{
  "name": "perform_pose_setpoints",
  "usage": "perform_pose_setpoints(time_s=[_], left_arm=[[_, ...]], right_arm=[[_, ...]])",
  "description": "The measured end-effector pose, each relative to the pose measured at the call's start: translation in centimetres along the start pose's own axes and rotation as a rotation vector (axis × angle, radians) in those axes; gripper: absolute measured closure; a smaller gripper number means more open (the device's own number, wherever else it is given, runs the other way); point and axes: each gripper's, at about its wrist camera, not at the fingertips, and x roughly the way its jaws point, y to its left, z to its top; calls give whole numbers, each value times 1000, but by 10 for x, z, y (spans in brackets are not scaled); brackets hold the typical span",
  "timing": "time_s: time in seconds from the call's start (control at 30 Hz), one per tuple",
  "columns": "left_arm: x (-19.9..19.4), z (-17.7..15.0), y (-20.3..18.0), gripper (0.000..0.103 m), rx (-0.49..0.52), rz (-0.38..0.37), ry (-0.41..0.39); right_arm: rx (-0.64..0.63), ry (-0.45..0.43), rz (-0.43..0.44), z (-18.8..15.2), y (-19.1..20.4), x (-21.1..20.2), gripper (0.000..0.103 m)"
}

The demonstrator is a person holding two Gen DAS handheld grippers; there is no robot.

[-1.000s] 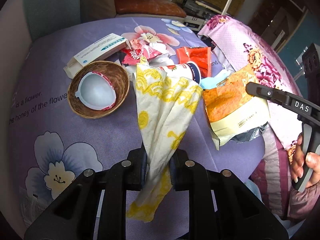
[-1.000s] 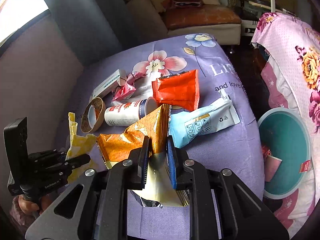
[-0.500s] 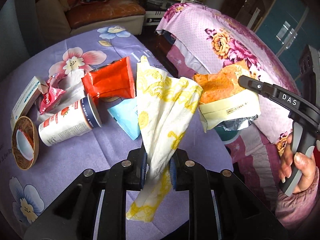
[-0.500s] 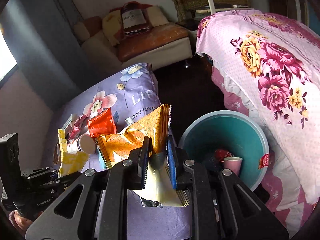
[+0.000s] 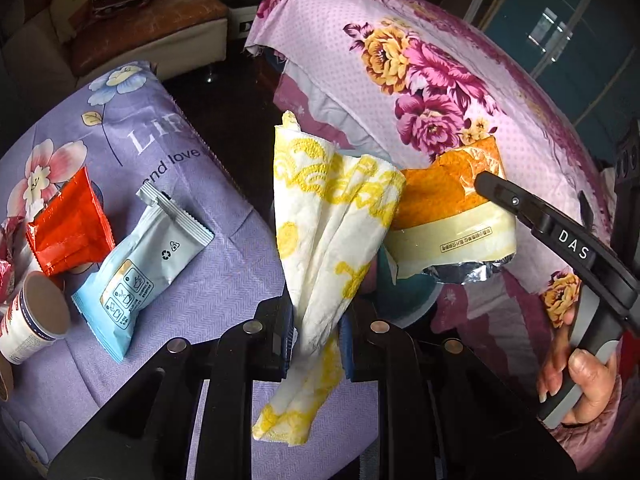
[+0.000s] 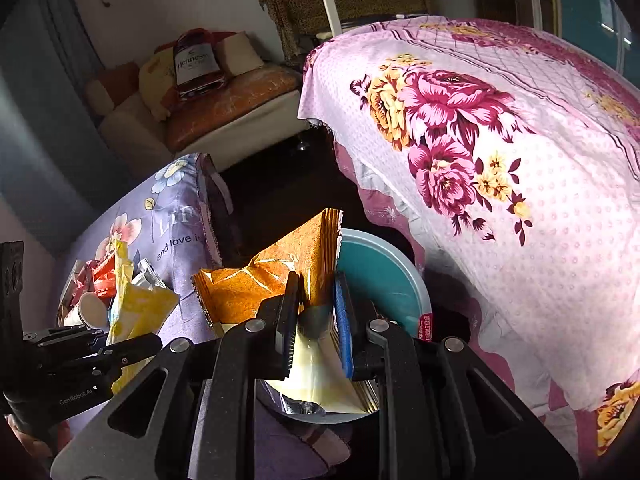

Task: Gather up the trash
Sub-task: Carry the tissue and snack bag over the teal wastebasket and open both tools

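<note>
1. The left gripper (image 5: 316,336) is clamped on a napkin (image 5: 332,216), white paper with a yellow scroll print, creased lengthwise. One end hangs limp below the pads; the longer part fans out above them, lifted clear of the table.
2. The right gripper (image 6: 314,324) is clamped on a snack bag (image 6: 276,280), orange foil with a cream band near its torn mouth and a silver lining showing at the open end. Its serrated top edge stands up past the fingers.
3. In the left view the two items sit just beside each other, the napkin's edge overlapping the bag.
4. A hand (image 5: 576,376) grips the right gripper's handle at the frame's right edge.
5. Behind and beneath the bag lies a teal bin (image 6: 384,276) with a pale rim, on the floor between the table and a bed (image 6: 520,160) draped in pink floral cloth. The bag hangs over the bin's near side.
6. On the purple tablecloth (image 5: 224,264) to the left remain a pale blue sachet (image 5: 140,276), a red wrapper (image 5: 68,236) and a paper cup (image 5: 36,320) lying on its side.
7. Farthest back stands a sofa (image 6: 224,104) with cushions.
</note>
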Motion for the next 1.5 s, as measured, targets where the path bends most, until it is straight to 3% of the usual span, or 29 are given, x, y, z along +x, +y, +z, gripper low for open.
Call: perform_pose_setpoints(time_s=[0.47,0.53,0.6,0.73,1.03,1.17,1.3,1.5], left_arm=[[41,19,-32,81,39,5,49],[43,21,-32,67,36,8,51],[41,21,-30,35,34,33,30],[36,21,-26,16,34,66,1],[37,10,-1,12,-34,59,14],[36,9,1,12,-38,46,6],[38,9,0,12,-32,32,9],[38,8,0,12,-30,21,8]], right_arm=[[55,25,-48,4,-41,13,86],[56,29,-49,5,-41,15,86],[54,33,-51,6,-41,17,85],[51,42,-52,5,-39,21,85],[30,67,-64,4,-28,30,85],[65,8,-99,13,-37,17,85],[71,1,-130,22,-46,11,84],[43,48,-134,16,-39,21,83]])
